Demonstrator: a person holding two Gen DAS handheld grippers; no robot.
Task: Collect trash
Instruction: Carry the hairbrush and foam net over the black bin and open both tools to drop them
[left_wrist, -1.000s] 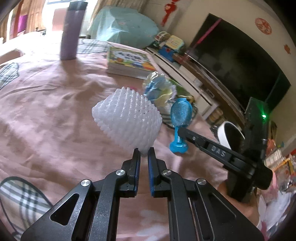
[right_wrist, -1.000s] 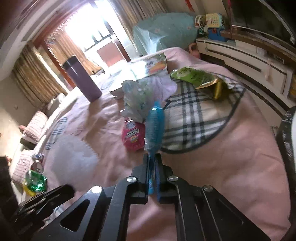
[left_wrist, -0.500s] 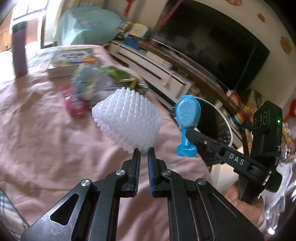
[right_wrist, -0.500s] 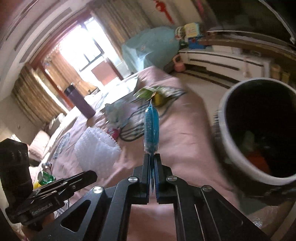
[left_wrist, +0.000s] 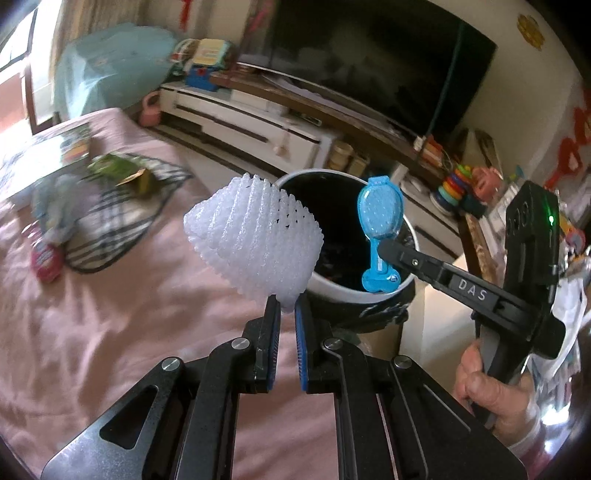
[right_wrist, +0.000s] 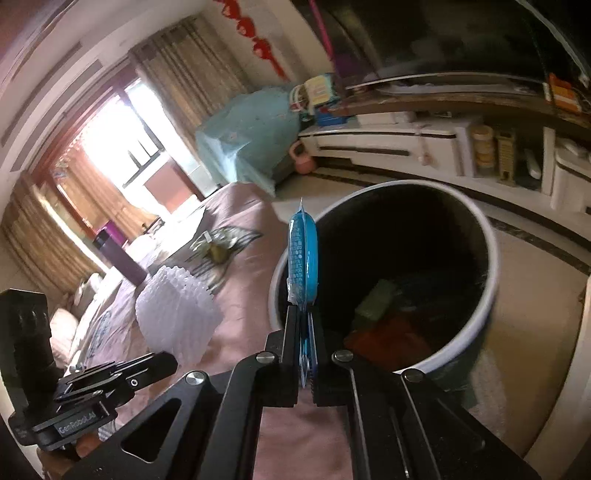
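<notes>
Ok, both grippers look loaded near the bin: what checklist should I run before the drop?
1. left gripper shut on white foam fruit net: ok.
2. right gripper shut on blue blister pack: ok.
3. trash bin open, with room inside: ok.
4. Blister pack over the bin's mouth: ok, just inside the near rim.
5. Foam net over the bin's mouth: not ok, beside the rim, over the pink bedspread.
6. Grippers apart from each other: ok.

White foam net (left_wrist: 255, 243), blue blister pack (left_wrist: 378, 225), pink bedspread (left_wrist: 110, 325).
</notes>
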